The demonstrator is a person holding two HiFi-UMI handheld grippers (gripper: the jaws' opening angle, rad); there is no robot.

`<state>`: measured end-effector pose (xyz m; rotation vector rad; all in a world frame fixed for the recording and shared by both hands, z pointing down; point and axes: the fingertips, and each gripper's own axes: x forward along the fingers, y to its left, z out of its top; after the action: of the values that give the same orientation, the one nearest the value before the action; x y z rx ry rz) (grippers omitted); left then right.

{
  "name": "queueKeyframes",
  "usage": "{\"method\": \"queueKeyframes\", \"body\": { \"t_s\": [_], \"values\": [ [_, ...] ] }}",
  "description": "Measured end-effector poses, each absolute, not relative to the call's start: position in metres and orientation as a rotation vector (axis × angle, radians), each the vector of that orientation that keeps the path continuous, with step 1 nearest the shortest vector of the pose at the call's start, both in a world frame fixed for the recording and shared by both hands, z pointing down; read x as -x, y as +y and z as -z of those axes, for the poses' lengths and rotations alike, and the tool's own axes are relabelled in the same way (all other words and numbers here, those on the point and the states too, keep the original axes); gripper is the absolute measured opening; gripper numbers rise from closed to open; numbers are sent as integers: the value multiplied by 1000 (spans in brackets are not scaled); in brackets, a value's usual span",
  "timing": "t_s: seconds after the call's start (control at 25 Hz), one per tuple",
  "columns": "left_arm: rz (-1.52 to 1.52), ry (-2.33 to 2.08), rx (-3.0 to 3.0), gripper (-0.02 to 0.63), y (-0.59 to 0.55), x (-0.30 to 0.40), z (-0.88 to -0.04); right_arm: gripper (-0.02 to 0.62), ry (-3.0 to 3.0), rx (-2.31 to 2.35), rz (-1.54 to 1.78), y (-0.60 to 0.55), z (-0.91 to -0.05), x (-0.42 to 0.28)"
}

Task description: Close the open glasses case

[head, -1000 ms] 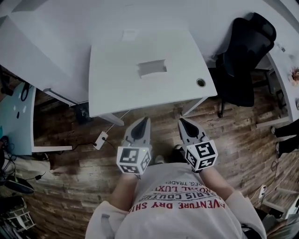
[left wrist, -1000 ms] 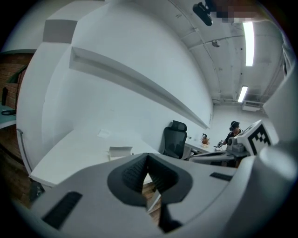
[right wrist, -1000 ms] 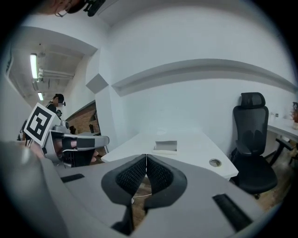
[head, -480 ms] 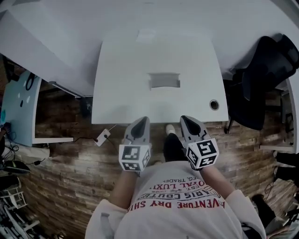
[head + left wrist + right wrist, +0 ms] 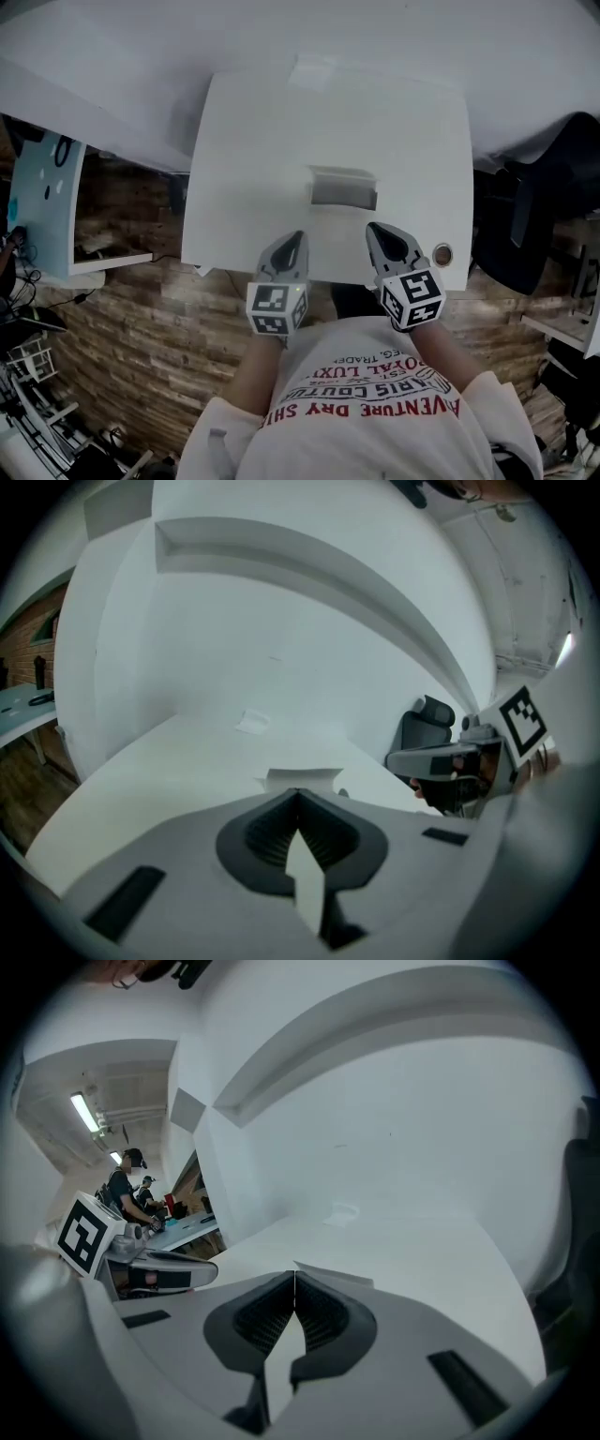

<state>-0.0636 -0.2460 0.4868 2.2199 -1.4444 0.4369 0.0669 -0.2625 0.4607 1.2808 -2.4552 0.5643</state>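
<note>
The open glasses case (image 5: pixel 344 187) is pale grey and lies in the middle of the white table (image 5: pixel 244 169), its lid raised. In the head view my left gripper (image 5: pixel 295 240) hangs over the table's near edge, just short of the case and to its left. My right gripper (image 5: pixel 376 231) is beside it, near the case's right end. Both are shut and hold nothing. In the left gripper view the case (image 5: pixel 302 778) peeks out behind the tips of the left gripper (image 5: pixel 298 793). In the right gripper view the case (image 5: pixel 339 1280) shows past the right gripper (image 5: pixel 294 1275).
A small white piece (image 5: pixel 314 72) lies at the table's far edge. A round cable hole (image 5: pixel 442 254) sits at the near right corner. A black office chair (image 5: pixel 548 211) stands to the right, a light blue desk (image 5: pixel 42 206) to the left, a white wall behind.
The person has stepped up to the table. Both grippers, earlier over the wooden floor, are now over the table's near edge and close to the case.
</note>
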Motion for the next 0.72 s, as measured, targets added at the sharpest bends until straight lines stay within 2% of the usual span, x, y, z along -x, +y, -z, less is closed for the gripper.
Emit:
{"method": "queueKeyframes", "body": {
  "t_s": [0.72],
  "values": [
    [-512,-1384,-1963,5,-312,45,-584,12,-2345,-1212,-683,-343,-527,-87]
  ]
}}
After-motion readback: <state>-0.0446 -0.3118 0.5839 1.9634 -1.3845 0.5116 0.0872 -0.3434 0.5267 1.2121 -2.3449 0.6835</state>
